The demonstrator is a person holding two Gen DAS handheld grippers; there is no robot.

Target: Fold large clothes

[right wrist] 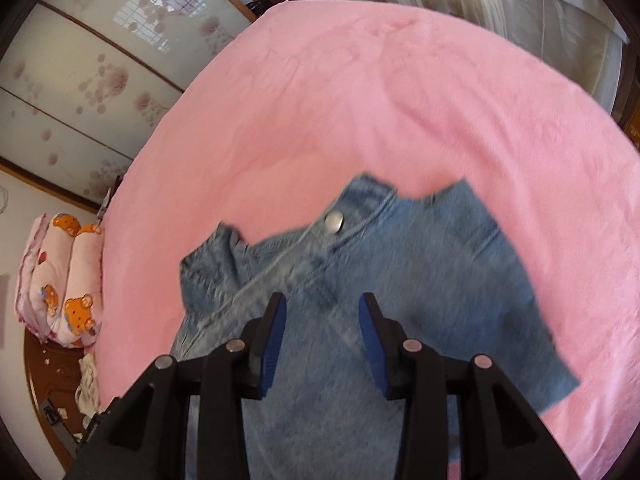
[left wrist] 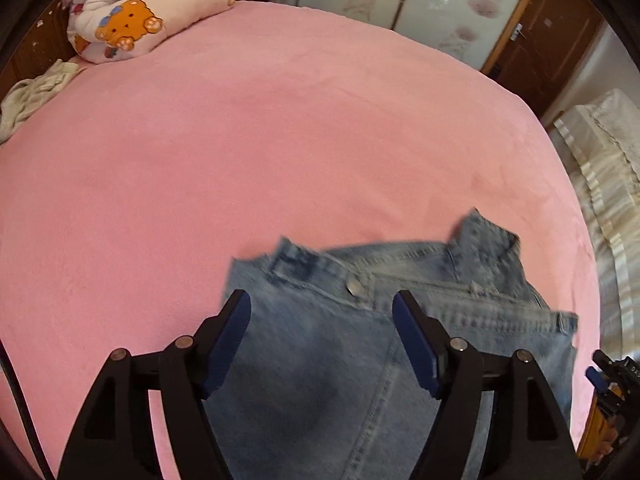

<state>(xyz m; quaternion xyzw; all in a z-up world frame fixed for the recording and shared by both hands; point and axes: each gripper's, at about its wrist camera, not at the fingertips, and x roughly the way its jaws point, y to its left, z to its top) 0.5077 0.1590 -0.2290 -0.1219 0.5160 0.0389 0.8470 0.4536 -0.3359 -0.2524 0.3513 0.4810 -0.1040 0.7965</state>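
The faded blue denim jeans [left wrist: 360, 344] lie on the soft pink bed sheet [left wrist: 280, 140], near its front edge, with the stitched waistband and round metal button [left wrist: 354, 285] pointing to the far side; the left gripper [left wrist: 322, 312] is released, its blue pads wide apart above the denim; the right gripper [right wrist: 322, 314] is also released, grasping nothing; a folded bear-print quilt [left wrist: 132, 12] sits in the far left corner.
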